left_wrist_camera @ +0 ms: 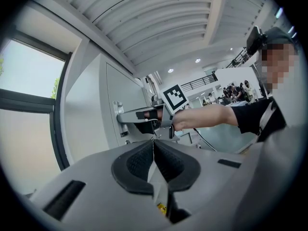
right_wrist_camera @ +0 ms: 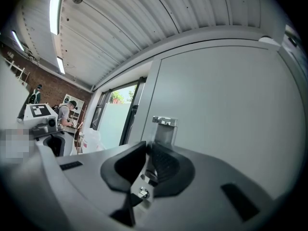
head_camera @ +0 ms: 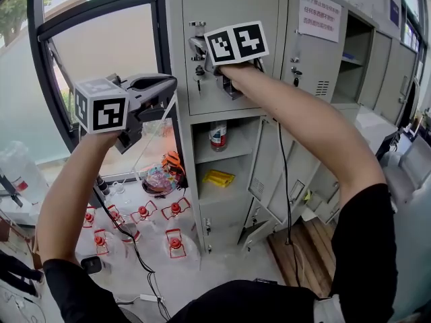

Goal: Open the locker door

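the right claw is closed on the metal handle of the upper locker door, which is seen shut at the top left of the lockers. the left claw is held raised beside the window, jaws pressed together, nothing gripped.

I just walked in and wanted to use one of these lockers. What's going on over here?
A person is working on the upper grey locker door with a handheld gripper in each hand. The right gripper is pressed up to the door, and its jaws appear closed on the small metal latch. The left gripper is held off to the side near the window, with its jaws shut on nothing. The door looks flush with the cabinet and has not yet been swung open.
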`<state>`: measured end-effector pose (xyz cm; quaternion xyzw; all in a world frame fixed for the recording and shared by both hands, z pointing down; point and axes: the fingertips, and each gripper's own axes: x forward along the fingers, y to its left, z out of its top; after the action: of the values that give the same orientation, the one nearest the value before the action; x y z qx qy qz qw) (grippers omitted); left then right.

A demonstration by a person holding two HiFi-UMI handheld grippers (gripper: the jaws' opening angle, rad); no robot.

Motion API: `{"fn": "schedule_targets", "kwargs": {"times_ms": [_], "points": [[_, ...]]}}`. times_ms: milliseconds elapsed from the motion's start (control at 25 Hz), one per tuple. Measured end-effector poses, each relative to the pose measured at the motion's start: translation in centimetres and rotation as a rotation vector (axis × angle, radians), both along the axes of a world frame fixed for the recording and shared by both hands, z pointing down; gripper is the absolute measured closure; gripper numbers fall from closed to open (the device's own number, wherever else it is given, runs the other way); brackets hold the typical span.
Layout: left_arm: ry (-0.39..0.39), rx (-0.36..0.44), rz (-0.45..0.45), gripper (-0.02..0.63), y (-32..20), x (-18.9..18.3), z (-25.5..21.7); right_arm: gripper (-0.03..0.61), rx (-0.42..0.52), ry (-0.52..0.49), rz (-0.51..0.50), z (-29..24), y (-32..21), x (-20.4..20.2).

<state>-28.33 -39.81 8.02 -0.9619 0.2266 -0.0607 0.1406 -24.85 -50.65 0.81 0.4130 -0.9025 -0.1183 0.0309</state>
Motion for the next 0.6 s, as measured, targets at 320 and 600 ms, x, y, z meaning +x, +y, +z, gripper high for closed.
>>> {"fn": "schedule_targets", "kwargs": {"times_ms": [320,600], "points": [[-0.009,-0.022,-0.029,0.597,0.2,-0.1,0.5,0.537,0.029,0.017,-0.039,0.0,0.5,0.2],[-0.012,-0.008,-0.059,0.597,0.8,0.6,-0.1,0.540,0.031,0.018,-0.129,0.1,2.2,0.6]]}}
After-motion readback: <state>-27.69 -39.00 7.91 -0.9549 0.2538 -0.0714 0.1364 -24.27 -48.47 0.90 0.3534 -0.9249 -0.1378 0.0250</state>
